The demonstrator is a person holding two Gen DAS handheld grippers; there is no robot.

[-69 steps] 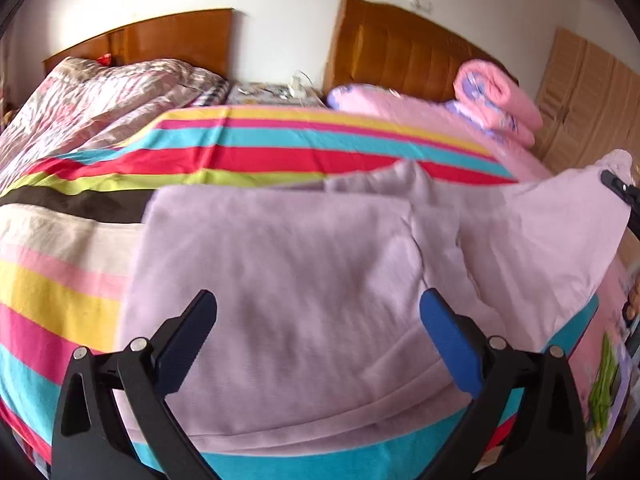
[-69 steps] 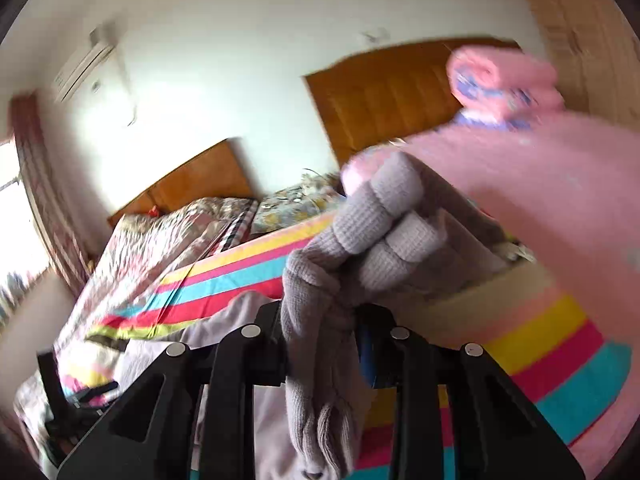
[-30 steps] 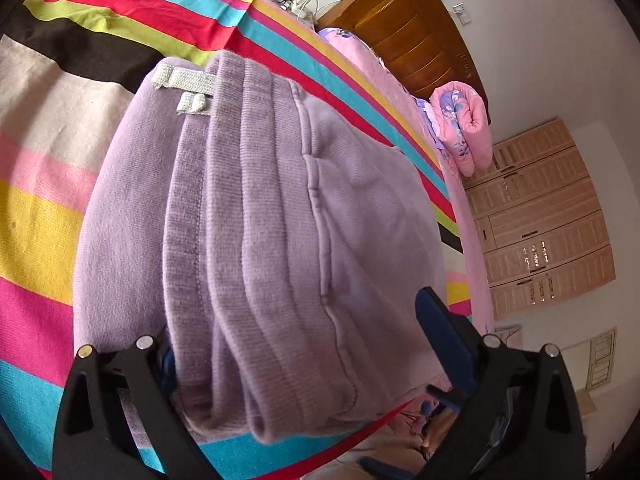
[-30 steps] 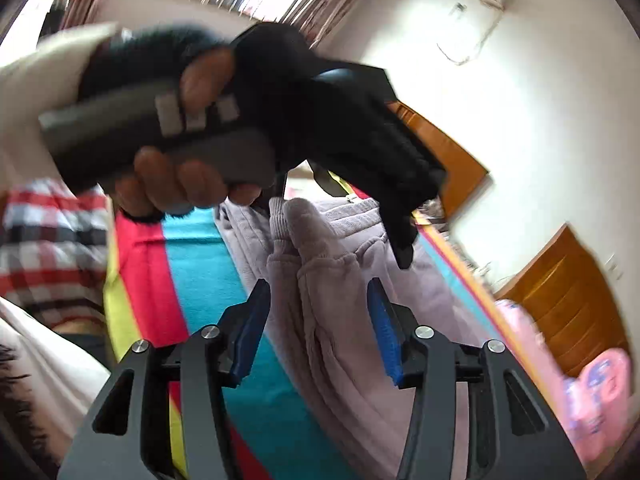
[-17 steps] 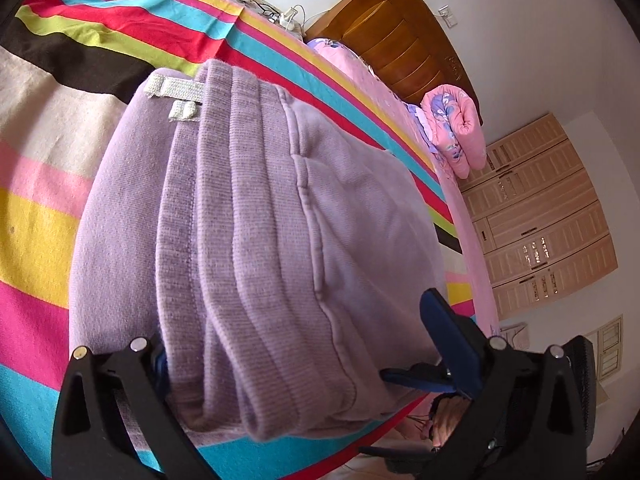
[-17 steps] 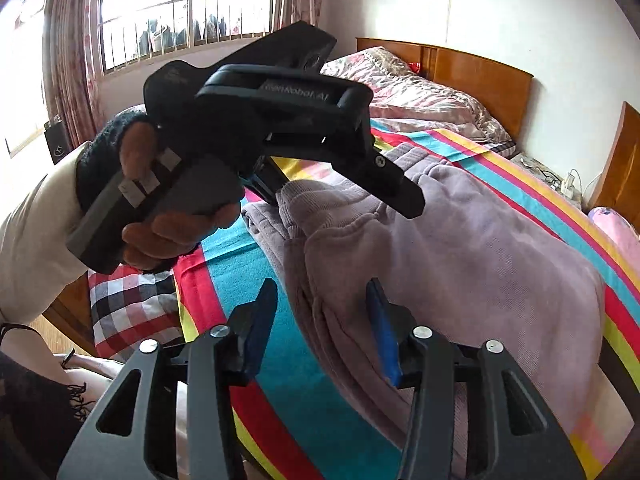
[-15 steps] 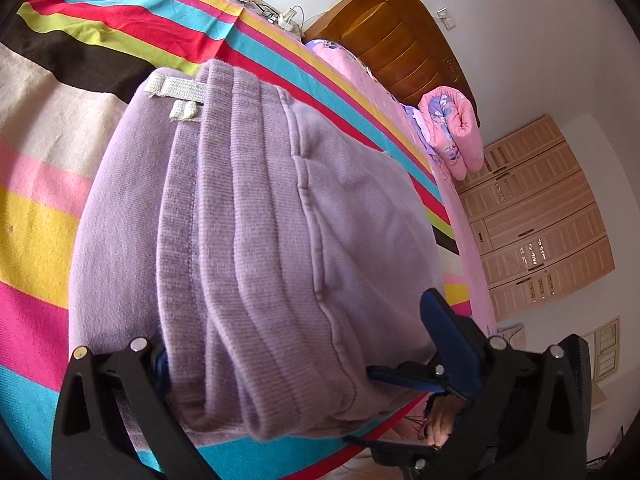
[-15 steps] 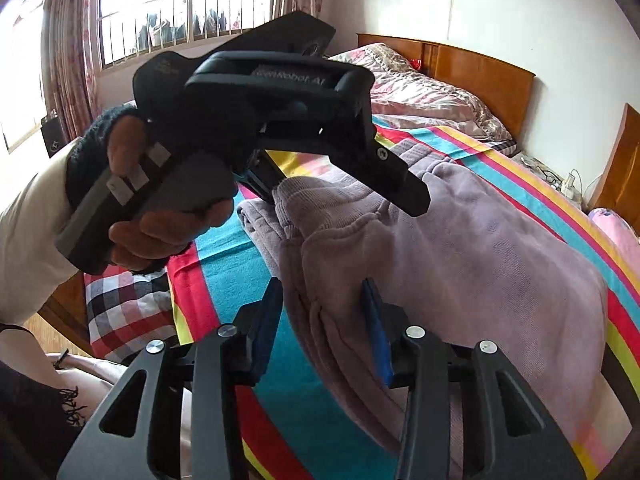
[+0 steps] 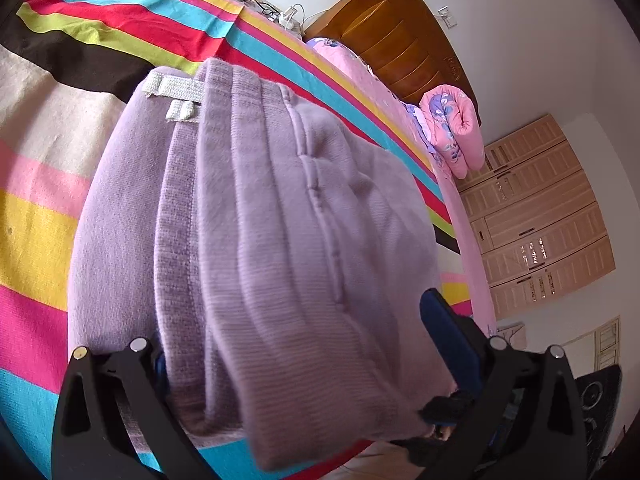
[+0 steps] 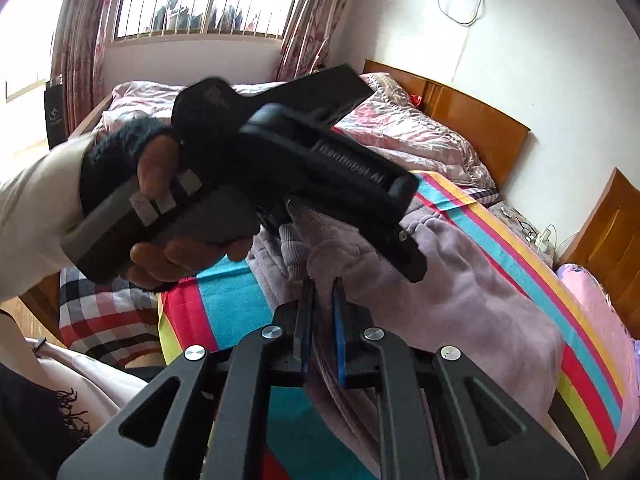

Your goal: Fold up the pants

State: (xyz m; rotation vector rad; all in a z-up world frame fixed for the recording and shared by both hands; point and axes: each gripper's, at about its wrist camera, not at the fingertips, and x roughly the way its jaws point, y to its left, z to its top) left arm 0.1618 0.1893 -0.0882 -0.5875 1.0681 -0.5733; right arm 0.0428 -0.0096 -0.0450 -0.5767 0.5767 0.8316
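The lilac pants lie folded in layers on the striped bed sheet, waistband and white label at the far end. My left gripper straddles the near end of the stack, open; cloth drapes over its left finger and the blue right pad stands clear of the fabric. In the right wrist view a person's hand holds the left gripper's black body over the pants. My right gripper is shut on the pants' near edge, with a strip of lilac cloth pinched between its blue pads.
A rolled pink quilt and a wooden headboard lie beyond the pants, a wardrobe to the right. A second bed with a pink floral quilt sits under the window. Plaid cloth borders the sheet.
My right gripper has moved in on the pants' near edge and its jaws have closed on the cloth. My left gripper has stayed where it was, still open.
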